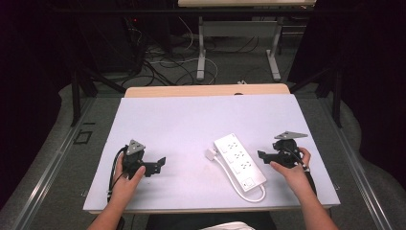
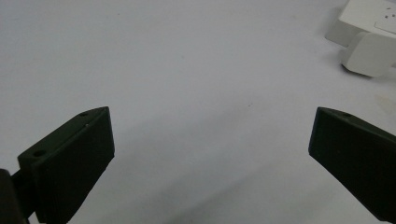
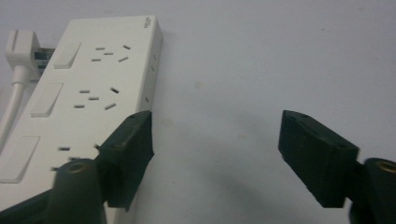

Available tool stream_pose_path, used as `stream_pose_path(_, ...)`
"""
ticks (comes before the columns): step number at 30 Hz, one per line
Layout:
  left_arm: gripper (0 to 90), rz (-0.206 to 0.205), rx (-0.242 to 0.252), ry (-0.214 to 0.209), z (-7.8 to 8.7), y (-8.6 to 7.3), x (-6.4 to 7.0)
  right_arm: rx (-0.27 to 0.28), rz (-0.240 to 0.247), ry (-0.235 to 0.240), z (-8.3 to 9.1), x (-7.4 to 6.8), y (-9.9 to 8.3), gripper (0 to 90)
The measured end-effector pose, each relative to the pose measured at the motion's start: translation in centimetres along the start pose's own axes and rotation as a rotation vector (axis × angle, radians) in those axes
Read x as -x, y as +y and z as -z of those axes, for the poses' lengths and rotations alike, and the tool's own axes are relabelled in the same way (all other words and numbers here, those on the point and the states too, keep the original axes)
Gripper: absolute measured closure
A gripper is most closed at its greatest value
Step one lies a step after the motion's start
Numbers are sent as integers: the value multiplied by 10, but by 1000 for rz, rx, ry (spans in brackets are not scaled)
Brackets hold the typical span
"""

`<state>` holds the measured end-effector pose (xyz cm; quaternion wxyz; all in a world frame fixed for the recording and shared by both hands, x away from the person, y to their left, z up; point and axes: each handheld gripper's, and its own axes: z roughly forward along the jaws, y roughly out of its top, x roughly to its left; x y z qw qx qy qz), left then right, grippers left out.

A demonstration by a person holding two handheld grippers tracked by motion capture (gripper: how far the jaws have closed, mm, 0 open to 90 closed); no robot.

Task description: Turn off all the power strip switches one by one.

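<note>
The white plastic power strip lies on the pale lavender table surface, right of the middle and toward the near edge, its long axis running on a diagonal from the middle of the surface down toward the near right corner. Its white cord loops off the near end and comes back up the left side to the white plug resting just beside the strip's far left corner. Now the right gripper sits just beside the strip's right long edge, jaws spread wide and holding nothing, and in the right gripper view the strip lies to the left of the gap, one jaw overlapping its edge. The left gripper is well apart, out toward the near left, jaws likewise wide and bare, pointing across at the plug. So the right hand is clearly nearer the strip; I judge a short sideways shift would bring its body between those jaws.
</note>
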<state>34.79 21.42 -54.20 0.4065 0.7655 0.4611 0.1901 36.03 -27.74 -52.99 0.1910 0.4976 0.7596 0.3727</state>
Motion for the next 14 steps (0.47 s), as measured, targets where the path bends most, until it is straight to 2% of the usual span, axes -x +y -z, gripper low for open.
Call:
stream_pose_path(4, 0, -4, -2, -1, 0, 0, 0, 19, -26, -29, 1, 6, -7, 184)
stream_pose_path(5, 0, -13, -17, -6, 1, 1, -1, 23, -30, -36, 0, 8, -8, 180)
stream_pose_path(6, 0, 3, -10, -7, 0, 1, -1, 29, -37, -44, 0, 8, -8, 174)
stream_pose_path(14, 0, -3, -8, -5, 1, 1, -2, 35, -47, -54, -1, 9, -8, 152)
